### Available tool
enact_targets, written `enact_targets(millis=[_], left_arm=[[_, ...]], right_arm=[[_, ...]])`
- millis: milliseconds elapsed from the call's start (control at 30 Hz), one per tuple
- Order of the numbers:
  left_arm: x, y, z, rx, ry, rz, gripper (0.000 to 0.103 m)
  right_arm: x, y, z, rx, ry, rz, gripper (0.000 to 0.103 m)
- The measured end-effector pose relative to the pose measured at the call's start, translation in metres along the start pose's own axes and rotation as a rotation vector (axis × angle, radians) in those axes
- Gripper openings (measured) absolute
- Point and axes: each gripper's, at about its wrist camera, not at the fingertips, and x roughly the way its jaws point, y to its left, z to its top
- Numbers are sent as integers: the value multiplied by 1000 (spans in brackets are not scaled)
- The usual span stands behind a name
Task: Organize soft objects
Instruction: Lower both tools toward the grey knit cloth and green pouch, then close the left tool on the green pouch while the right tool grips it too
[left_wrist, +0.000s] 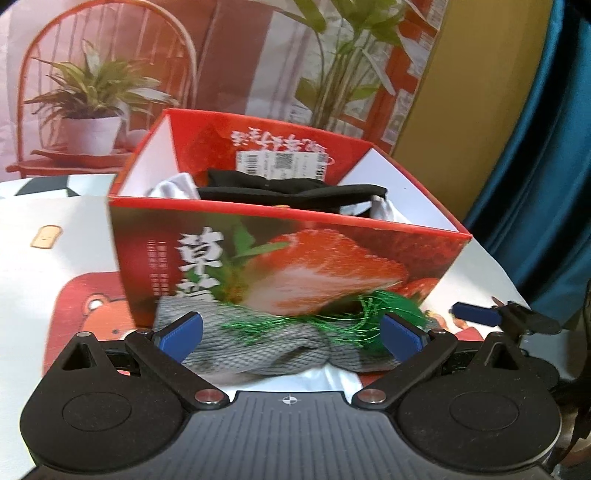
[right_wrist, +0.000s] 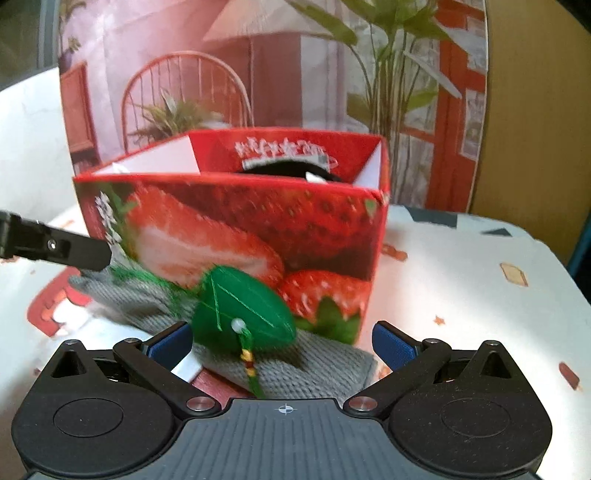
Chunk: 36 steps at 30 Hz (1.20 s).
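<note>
A grey knitted cloth (left_wrist: 266, 350) lies on the table against the front of a red strawberry-print box (left_wrist: 295, 258). On it rests a green leaf-shaped ornament (right_wrist: 243, 306) with a bead and tassel; its green threads (left_wrist: 332, 317) spread over the cloth. My left gripper (left_wrist: 293, 336) is open, its blue pads on either side of the cloth. My right gripper (right_wrist: 282, 347) is open too, around the ornament and grey cloth (right_wrist: 303, 373). Inside the box (right_wrist: 240, 221) lie a black cloth (left_wrist: 288, 188) and a white cloth (left_wrist: 173, 188).
The table cover (left_wrist: 92, 314) is white with red bear prints. A printed backdrop (left_wrist: 110, 74) of a chair and plants stands behind the box. A teal curtain (left_wrist: 535, 184) hangs at the right. A finger of the other gripper (right_wrist: 74, 251) reaches in from the left.
</note>
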Motion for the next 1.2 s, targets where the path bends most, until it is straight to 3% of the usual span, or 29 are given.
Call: enact_targets(millis=[233,400,467,600,900,1200], left_arm=[[23,-16,8,14,32,-81,97],[40,-27,9,25,70,-132,79],[46,-30,8,26,80,-151,72],[58,-33,6,19,108,-185,70],[73,-33,4,-33,142,-256,53],[52,-27,6,-63,100,-244,52]], right_arm=[[5,-10,-3,33,7,67,100],[12,-8,1,24,27,137,80],[15,-5,1,17,34,155,77],[21,-2,1,14,45,169,71],[25,4,2,37,48,188,68],[14,13,15,22,20,205,57]])
